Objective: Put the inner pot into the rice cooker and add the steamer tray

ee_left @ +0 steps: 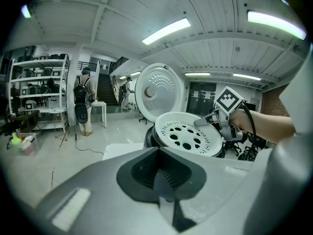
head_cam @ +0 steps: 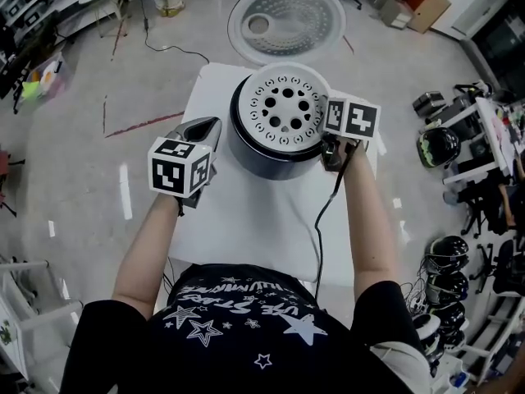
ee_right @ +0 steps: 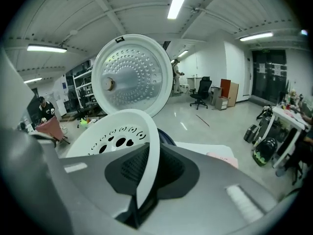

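Black starred shirt (head_cam: 238,327) fills the near edge; beyond, a white table (head_cam: 246,220) bears the rice cooker (head_cam: 262,161) (lid (head_cam: 287,19) raised). Over its mouth tilts the steamer tray (head_cam: 287,109), rim clamped by the right gripper (head_cam: 326,131); left gripper (head_cam: 210,130) beside, closed, empty

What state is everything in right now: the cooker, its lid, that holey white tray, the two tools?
Rice cooker: standing upright, open.
Lid: swung back, fully open.
Steamer tray: tilted over the cooker's mouth, gripped at its rim.
Left tool: shut, empty, beside the cooker.
Right tool: shut on the steamer tray.
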Tool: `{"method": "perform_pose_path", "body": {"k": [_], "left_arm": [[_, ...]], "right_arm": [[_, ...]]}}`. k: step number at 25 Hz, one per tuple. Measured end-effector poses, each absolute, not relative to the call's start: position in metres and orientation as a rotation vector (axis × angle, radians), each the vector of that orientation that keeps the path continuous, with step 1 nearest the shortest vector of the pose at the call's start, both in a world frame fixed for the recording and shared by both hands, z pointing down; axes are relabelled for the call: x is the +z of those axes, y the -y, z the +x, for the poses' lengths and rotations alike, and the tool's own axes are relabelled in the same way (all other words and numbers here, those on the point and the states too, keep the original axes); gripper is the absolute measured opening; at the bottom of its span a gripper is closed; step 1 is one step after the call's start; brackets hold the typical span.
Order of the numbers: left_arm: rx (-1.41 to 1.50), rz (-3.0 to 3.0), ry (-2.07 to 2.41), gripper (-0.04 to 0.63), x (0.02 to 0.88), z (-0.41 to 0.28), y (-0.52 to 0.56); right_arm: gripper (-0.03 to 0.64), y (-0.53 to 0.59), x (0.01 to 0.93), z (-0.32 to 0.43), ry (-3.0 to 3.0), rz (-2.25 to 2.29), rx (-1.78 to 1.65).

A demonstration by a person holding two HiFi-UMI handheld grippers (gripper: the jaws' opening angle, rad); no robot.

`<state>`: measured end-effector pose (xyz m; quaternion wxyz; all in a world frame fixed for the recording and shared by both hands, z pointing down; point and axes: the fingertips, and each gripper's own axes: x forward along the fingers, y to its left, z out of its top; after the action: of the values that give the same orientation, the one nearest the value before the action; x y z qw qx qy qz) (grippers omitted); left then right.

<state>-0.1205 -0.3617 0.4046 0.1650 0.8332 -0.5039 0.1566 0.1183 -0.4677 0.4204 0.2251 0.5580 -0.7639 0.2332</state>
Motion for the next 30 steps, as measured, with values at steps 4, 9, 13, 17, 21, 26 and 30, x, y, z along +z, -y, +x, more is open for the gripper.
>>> {"method": "perform_pose_path", "body": {"k": [4,9,13,17,21,26,30], "left_arm": [[0.439,2.355,1.451,0.002,0.409,-0.118,0.361],[0.436,2.327,1.480,0.002,0.415,-0.111,0.353],[0.430,2.306,1.514,0.002,0.415,-0.113,0.345],[0.415,2.276,1.554,0.002,0.413,-0.113,0.329],[0.414,2.255,1.575,0.002,0.414,-0.108,0.316],[0.413,2.252,1.556,0.002,0.420,-0.105,0.308],[0.431,2.238,1.510,0.002,0.436,-0.096,0.305]], "right_arm": [[0.105,0.466,0.428,0.116,2.114,1.510,0.601],[0.218,0.459,0.432,0.109,2.185,1.420,0.605],[0.306,0.452,0.430,0.100,2.252,1.357,0.589],[0.365,0.440,0.423,0.103,2.308,1.346,0.604],[0.374,0.430,0.415,0.117,2.339,1.363,0.593],[0.364,0.416,0.410,0.119,2.397,1.396,0.589],[0.353,0.405,0.413,0.121,2.426,1.384,0.605]]}}
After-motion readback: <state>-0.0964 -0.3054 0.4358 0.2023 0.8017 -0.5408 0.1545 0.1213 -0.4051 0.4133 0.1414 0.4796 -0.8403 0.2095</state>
